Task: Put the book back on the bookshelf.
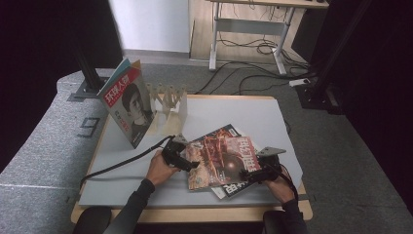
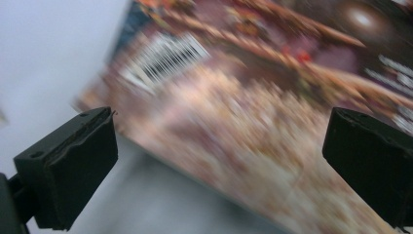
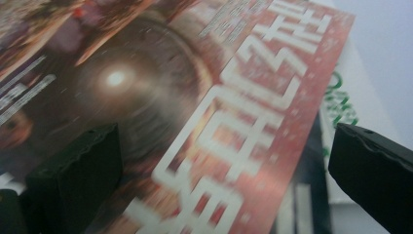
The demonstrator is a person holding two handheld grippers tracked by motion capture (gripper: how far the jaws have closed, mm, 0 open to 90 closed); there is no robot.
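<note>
Closest to us, two forearms come up over the near edge of the desk [image 1: 272, 109], and each hand carries a tool to the red magazine [image 1: 221, 161] lying on top of the pile toward the near right part of the desk. The left tool [image 1: 187, 165] sits at the magazine's left edge, jaws spread wide and released; in the left gripper view the cover [image 2: 272, 122] with its barcode fills the gap between them, blurred, and it is hard to say whether either jaw touches the paper. The right tool [image 1: 253, 174] is at the magazine's near right corner, jaws likewise parted, with the big white lettering of the cover [image 3: 229, 112] running between them in the right gripper view. Under the red one, two more magazines [image 1: 229, 189] peek out, a white one with green print at the right. Farther back, near the far left corner, a portrait magazine [image 1: 127, 102] stands upright against a pale wooden rack [image 1: 168, 100].
</note>
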